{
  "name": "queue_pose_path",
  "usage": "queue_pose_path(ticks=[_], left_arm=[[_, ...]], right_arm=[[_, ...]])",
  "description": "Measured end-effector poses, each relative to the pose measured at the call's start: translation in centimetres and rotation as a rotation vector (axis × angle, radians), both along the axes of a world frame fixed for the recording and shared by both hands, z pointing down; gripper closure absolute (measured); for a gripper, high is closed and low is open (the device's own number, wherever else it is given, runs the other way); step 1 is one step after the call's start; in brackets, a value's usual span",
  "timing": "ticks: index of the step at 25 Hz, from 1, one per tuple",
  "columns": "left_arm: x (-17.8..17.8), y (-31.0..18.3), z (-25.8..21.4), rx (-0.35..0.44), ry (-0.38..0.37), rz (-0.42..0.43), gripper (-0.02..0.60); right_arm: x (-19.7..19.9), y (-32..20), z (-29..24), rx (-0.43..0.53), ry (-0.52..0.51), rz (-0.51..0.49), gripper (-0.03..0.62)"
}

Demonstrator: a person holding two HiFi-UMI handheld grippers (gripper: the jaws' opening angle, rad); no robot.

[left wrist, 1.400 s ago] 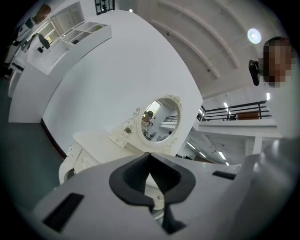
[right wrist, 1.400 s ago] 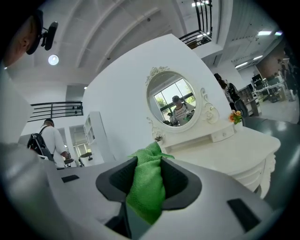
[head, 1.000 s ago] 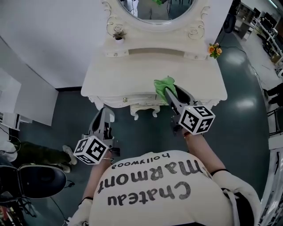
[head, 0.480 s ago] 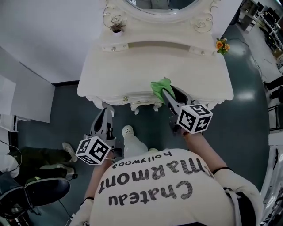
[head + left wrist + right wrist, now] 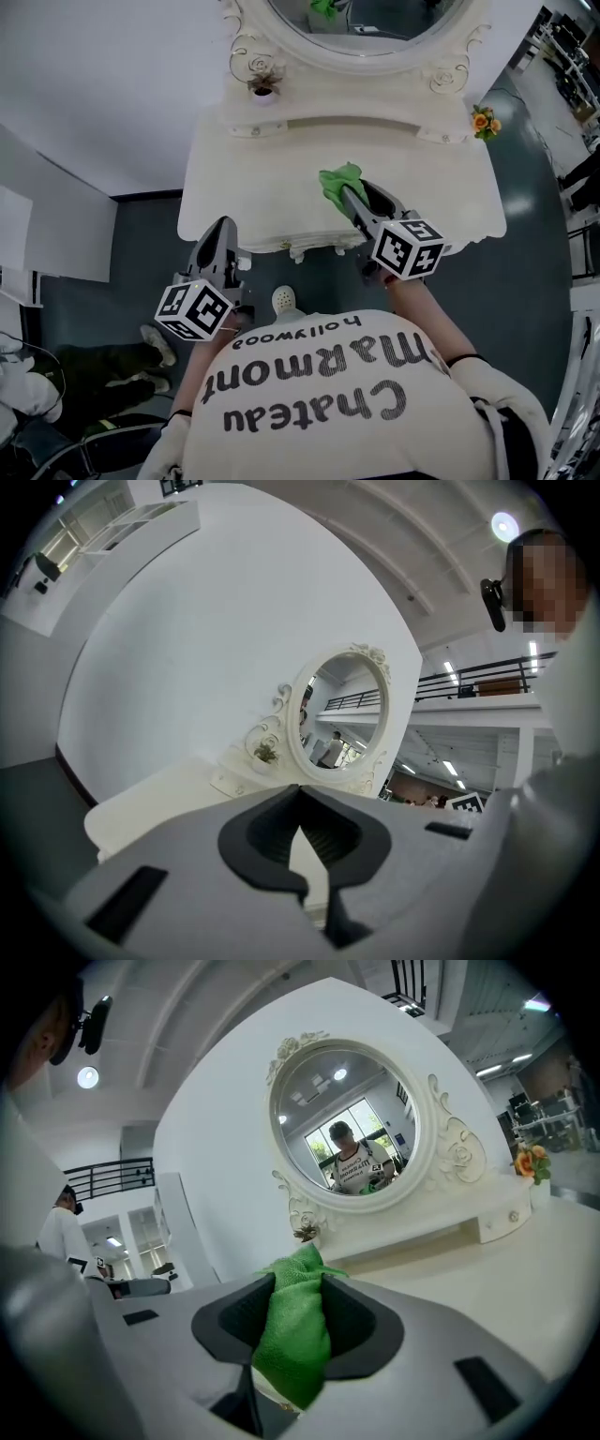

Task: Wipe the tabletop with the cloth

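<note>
The white vanity table [image 5: 253,178] stands in front of me, with an oval mirror [image 5: 366,28] at its back. My right gripper [image 5: 349,194] is over the front middle of the tabletop and is shut on the green cloth [image 5: 338,181]. In the right gripper view the cloth [image 5: 295,1335] sits bunched between the jaws, and its tip pokes out past them. My left gripper [image 5: 223,229] is held off the table, just before its front left edge. Its jaws are shut with nothing in them [image 5: 299,794].
A small potted plant [image 5: 264,84] stands at the back left of the table. Orange flowers [image 5: 485,122] are at the back right. The person's shoe [image 5: 286,302] shows on the dark floor below the table's front edge. A white wall lies to the left.
The table has come nearer and sits lower in the view. The right gripper with the cloth is now farther over the tabletop. The left gripper has risen toward the front edge.
</note>
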State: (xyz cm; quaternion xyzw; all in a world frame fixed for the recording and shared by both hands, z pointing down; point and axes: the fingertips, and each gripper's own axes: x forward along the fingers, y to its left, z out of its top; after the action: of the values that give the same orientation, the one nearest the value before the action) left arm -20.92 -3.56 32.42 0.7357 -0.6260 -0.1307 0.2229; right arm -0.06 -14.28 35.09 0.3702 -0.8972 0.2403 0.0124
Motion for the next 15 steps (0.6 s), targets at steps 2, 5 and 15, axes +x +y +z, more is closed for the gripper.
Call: queue_pose_path(ticks=[2,5,15], left_arm=[[-1.9,-1.4,-0.7,0.009,-0.003,-0.002,0.574],[-4.2,-3.5,-1.7,0.022,-0.008,0.010,0.574],[-9.5,-9.0,-0.9,-0.011,-0.023,0.095,0.574]], right_arm=[[-1.5,-1.3,-0.6,0.008,-0.007,0.008,0.431],[-3.5,-3.1,-1.5,0.018,-0.022,0.025,0.431],[-7.9,-7.2,-0.7,-0.008,-0.041,0.116,0.431]])
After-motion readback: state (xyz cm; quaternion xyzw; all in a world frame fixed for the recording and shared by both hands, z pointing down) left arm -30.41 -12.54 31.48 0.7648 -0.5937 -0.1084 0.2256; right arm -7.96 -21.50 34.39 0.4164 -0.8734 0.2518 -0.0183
